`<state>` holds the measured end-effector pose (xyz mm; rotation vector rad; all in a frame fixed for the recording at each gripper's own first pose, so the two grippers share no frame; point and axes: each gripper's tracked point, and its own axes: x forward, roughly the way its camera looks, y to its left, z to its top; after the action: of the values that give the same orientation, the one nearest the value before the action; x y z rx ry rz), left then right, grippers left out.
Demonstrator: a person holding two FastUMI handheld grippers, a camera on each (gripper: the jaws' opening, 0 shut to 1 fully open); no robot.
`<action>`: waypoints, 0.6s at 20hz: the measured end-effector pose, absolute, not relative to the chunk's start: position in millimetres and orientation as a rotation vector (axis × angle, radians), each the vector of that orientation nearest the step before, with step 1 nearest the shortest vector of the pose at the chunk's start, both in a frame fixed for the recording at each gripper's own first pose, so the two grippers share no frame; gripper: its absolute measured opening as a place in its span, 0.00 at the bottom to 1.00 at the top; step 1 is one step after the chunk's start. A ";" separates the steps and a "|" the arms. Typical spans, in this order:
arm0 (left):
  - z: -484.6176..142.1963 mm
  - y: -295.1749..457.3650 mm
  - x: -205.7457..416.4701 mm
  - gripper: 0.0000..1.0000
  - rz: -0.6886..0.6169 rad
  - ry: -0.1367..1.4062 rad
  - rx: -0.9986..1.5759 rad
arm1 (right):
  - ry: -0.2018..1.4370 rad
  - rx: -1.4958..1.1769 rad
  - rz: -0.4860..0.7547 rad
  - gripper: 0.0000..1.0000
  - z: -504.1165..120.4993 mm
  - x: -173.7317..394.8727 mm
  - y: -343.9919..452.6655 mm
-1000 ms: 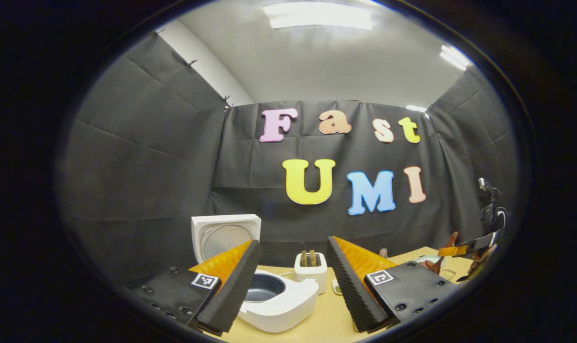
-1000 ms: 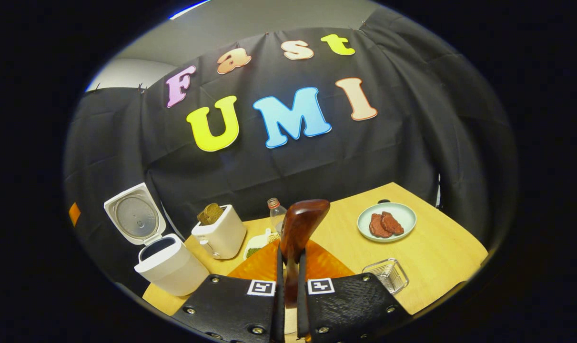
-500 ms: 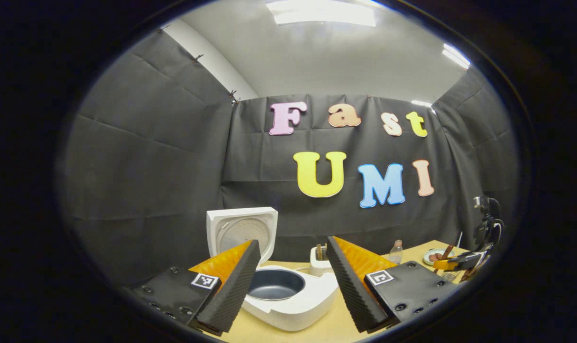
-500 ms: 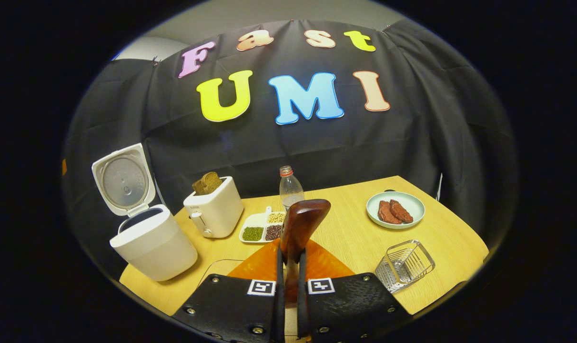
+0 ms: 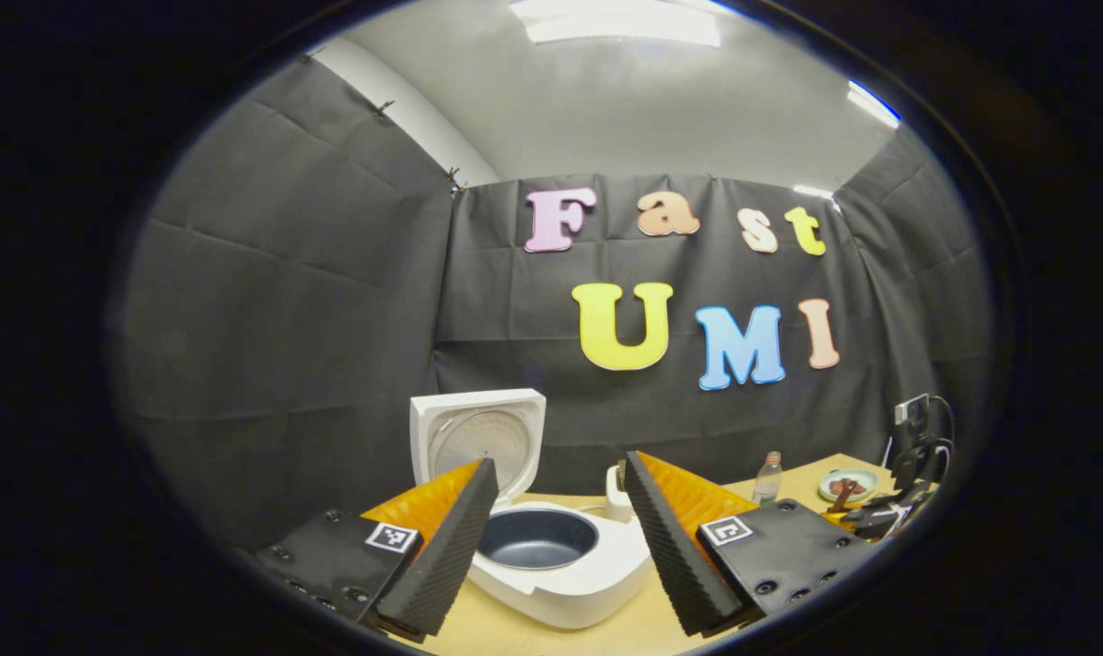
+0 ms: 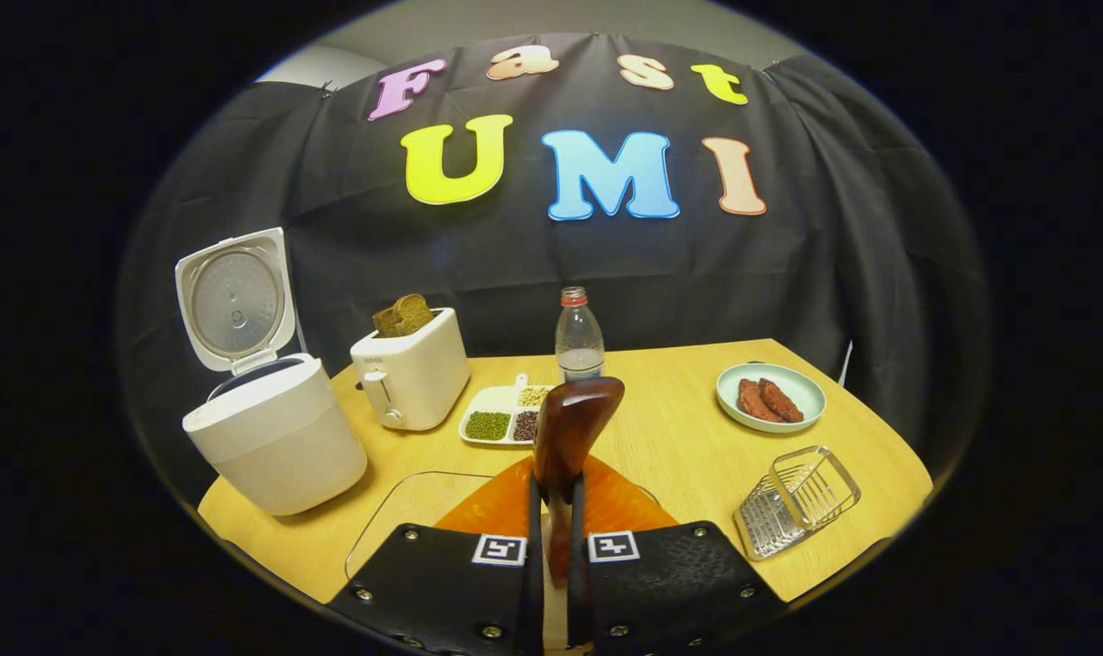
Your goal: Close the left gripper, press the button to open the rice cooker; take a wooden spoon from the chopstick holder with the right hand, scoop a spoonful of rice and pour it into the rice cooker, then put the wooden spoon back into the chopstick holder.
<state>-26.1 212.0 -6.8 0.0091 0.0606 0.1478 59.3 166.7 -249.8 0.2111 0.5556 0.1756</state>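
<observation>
The right gripper [image 6: 551, 510] pinches the wooden spoon [image 6: 569, 437] upright; the rice cooker [image 6: 269, 437] stands open at ten o'clock. Scooping comes next, from the grain tray [image 6: 505, 421] at twelve. The left gripper [image 5: 560, 528] hangs spread.

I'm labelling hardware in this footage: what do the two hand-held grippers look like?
The left hand-held gripper has black plates with screws, square black-and-white markers, and orange fingers faced with ribbed black foam. The right hand-held gripper has the same black plates, markers and orange fingers.

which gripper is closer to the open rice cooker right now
Left. The left gripper, jaws open, hovers right over the rice cooker, whose pot shows between its fingers. The right gripper, shut on the wooden spoon, sits off to the cooker's side across the table.
</observation>
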 end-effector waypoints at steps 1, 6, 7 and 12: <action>-7.4 211.4 -27.0 0.97 0.149 0.061 0.009 | 0.562 0.234 0.184 0.11 -249.8 58.1 169.2; -4.4 208.7 -31.9 0.96 0.146 0.057 0.010 | 0.639 0.517 0.144 0.11 -255.3 54.5 160.0; -3.6 207.6 -33.4 0.96 0.146 0.055 0.011 | 0.657 0.585 0.122 0.11 -258.4 54.2 151.3; 4.2 206.4 -38.1 0.96 0.155 0.048 0.013 | 0.756 0.938 0.044 0.11 -269.2 55.0 126.7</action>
<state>-38.1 206.4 4.2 0.0126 0.0485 0.1553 55.0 126.7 -269.2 0.9381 0.7558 0.0437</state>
